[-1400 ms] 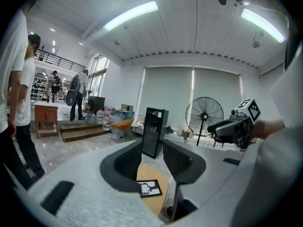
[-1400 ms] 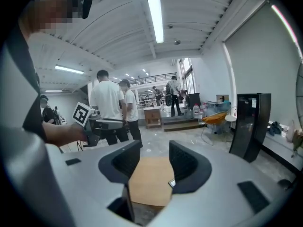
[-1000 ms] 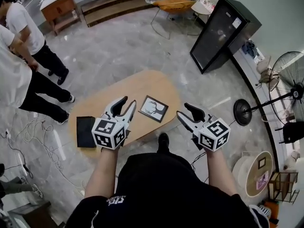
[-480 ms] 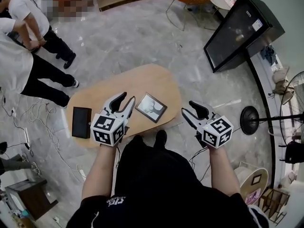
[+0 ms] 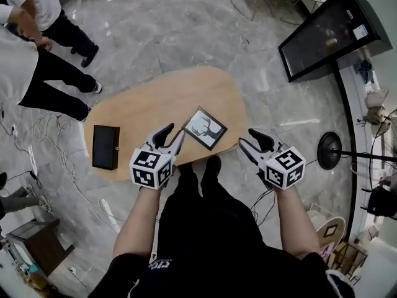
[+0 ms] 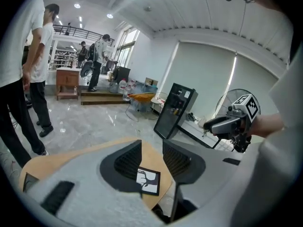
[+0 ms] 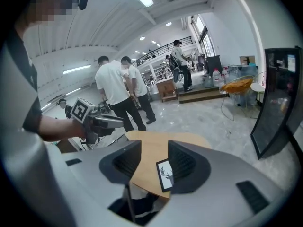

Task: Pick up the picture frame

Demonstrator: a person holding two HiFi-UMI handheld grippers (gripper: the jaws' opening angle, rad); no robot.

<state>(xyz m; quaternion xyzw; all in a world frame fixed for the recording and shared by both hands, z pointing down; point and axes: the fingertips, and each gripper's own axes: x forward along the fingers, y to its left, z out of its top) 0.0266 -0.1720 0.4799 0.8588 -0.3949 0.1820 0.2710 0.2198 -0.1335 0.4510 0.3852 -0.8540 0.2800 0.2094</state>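
in the left gripper view, one jaw covers the left edge of the picture frame point(image 6: 150, 182), and in the right gripper view a jaw hides its right side. its print looks like a dark antlered figure on white, too small for detail. the head view cuts off the two standing people point(image 5: 37, 42) at the upper left above the shoulders, and the wearer's own body hides part of the near table edge.

the frame lies flat near the front edge of a rounded wooden table point(image 5: 149, 104), turned cornerwise, with a black box point(image 5: 105, 146) well apart to its left. around it runs a glossy grey marble floor point(image 5: 186, 30), with loose cables point(image 5: 37, 172) at the left, a tall black cabinet point(image 5: 325, 33) at the upper right and a fan stand's round base point(image 5: 329, 149) below it.

both forearms reach forward and slope down. the left gripper point(image 5: 172, 135) hovers above the table just left of the frame, jaws about half apart with nothing in them. the right gripper point(image 5: 249, 138) hangs past the table's right edge, near the frame, its wide jaws closing on nothing.
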